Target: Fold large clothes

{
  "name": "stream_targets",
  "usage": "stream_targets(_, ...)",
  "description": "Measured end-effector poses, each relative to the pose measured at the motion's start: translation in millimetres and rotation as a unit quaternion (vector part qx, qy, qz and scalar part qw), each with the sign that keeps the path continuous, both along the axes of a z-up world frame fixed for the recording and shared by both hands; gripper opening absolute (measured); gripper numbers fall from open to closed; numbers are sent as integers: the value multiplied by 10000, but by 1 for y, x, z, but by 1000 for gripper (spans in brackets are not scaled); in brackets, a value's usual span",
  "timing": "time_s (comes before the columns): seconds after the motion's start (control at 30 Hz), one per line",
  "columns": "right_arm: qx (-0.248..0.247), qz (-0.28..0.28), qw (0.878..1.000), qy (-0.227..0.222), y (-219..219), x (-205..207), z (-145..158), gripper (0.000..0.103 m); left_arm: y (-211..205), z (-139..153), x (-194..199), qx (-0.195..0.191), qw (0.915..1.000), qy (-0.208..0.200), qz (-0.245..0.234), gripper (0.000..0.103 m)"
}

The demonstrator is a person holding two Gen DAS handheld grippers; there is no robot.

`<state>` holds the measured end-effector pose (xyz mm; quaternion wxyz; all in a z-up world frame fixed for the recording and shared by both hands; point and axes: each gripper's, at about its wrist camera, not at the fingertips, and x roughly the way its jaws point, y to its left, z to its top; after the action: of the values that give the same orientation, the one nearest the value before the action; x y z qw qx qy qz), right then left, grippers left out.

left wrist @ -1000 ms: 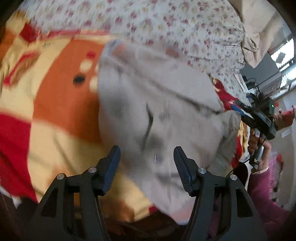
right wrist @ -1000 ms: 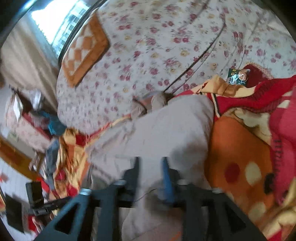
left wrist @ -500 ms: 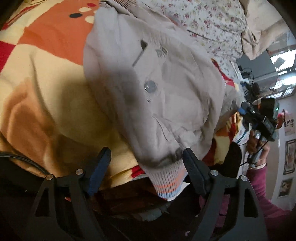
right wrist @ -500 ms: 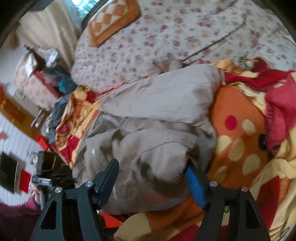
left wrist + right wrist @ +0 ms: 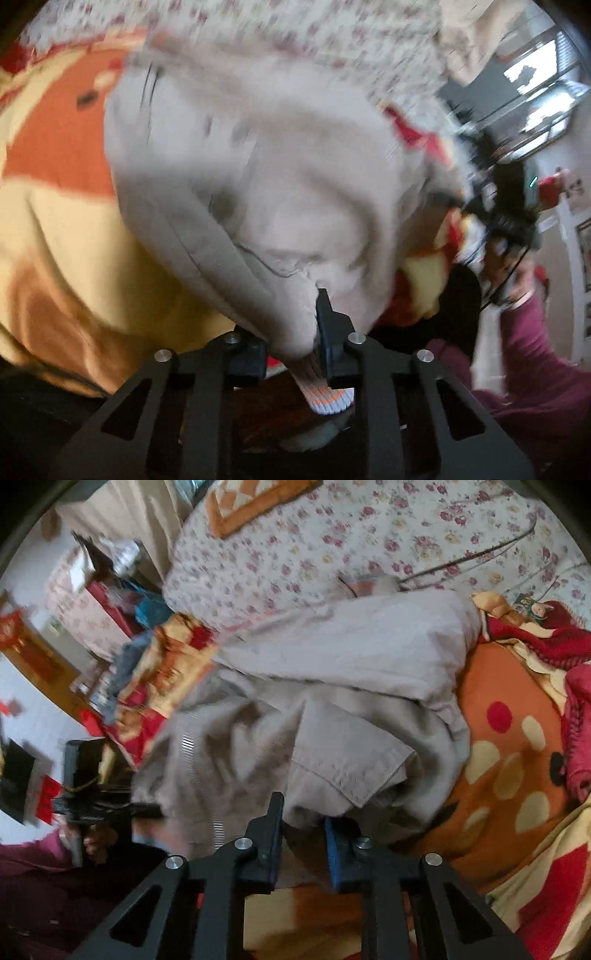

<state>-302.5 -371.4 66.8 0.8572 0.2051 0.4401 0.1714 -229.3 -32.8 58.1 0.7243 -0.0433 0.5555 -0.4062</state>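
**Inspector:** Jaws on both tools have just been closing, each with cloth between them. Half a second back both stood wide apart astride the near edge of the beige jacket; now the left gripper is clamped on the ribbed hem, whose striped end hangs out below the pads.

**Second:** And the right?

**Inspector:** The right gripper is pinched on a bunched fold of the same jacket, near a stitched flap. Its pads are narrow, with fabric rising straight from between them.

**Second:** Meaning for the fold?

**Inspector:** My judgement: two grasp points on the near edge are secured, so the lift and carry-over can begin. The fold itself is not yet made.

**Second:** Where does the garment lie?

**Inspector:** Spread ahead of both tools on the orange and yellow blanket, its far end reaching the flowered bedspread. The left view is blurred, so finer detail there cannot be confirmed
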Motion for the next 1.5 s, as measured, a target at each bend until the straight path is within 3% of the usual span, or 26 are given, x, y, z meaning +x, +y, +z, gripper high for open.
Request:
stream_targets(0.2, 985, -114, 9913, -864, -10, 0, 48, 13, 6, 71, 71, -748, 9937, -614, 566, 17)
stream_targets(0.37, 1443, -1221, 9755, -1125, -48, 29, 55, 13, -9, 89, 150, -765, 9857, -985, 1136, 16)
stream_targets(0.5, 1610, -2119, 9602, -851, -87, 72, 39, 13, -29, 78, 217, -635, 9806, -960, 1584, 16)
stream_targets(0.67, 1440, -2590, 9540, -441, -120, 131, 14, 13, -56, 35, 288, -263, 9754, -758, 2051, 17)
stream_targets(0.73, 1032, -2689, 9570, -351, -126, 155, 8, 26, -60, 15, 309, -199, 9758, -442, 2130, 20)
stream_targets(0.77, 774, -2787, 9568, -298, -128, 162, 8, 55, -59, 9, 316, -180, 9757, -281, 2164, 28)
stream_targets(0.8, 549, -2974, 9527, -296, -132, 163, 10, 71, -58, 8, 317, -209, 9752, -218, 2193, 42)
stream_targets(0.83, 502, -3121, 9479, -396, -135, 158, 14, 71, -53, 10, 317, -262, 9742, -232, 2228, 52)
stream_targets(0.87, 624, -3125, 9461, -576, -137, 150, 21, 71, -48, 15, 315, -330, 9735, -313, 2243, 72)
stream_targets(0.9, 730, -2971, 9499, -646, -136, 144, 25, 71, -41, 22, 312, -435, 9726, -443, 2239, 79)
stream_targets(0.97, 513, -2579, 9624, -674, -125, 136, 36, 71, -36, 34, 303, -495, 9728, -631, 2175, 80)
stream_targets(1.1, -690, -1843, 9792, -491, -78, 145, 33, 71, -41, 42, 281, -259, 9761, -986, 1920, 80)
stream_targets(1.2, -1135, -1580, 9807, -178, -54, 169, 9, 71, -58, 27, 271, 267, 9794, -1041, 1711, 80)
stream_targets(1.3, -1126, -1430, 9833, 60, -36, 197, -8, 72, -75, 7, 266, 704, 9799, -1046, 1548, 80)
stream_targets(1.37, -1348, -1345, 9809, 385, -26, 219, -24, 73, -89, -10, 265, 1314, 9696, -1355, 1555, 80)
stream_targets(1.43, -1724, -1446, 9726, 592, -19, 235, -41, 57, -100, -22, 268, 1684, 9582, -1590, 1679, 80)
stream_targets(1.47, -1838, -1517, 9693, 596, -18, 241, -48, 35, -105, -26, 270, 1755, 9538, -1691, 1754, 80)
stream_targets(1.5, -1921, -1625, 9661, 580, -19, 244, -52, 22, -109, -28, 274, 1780, 9505, -1771, 1831, 80)
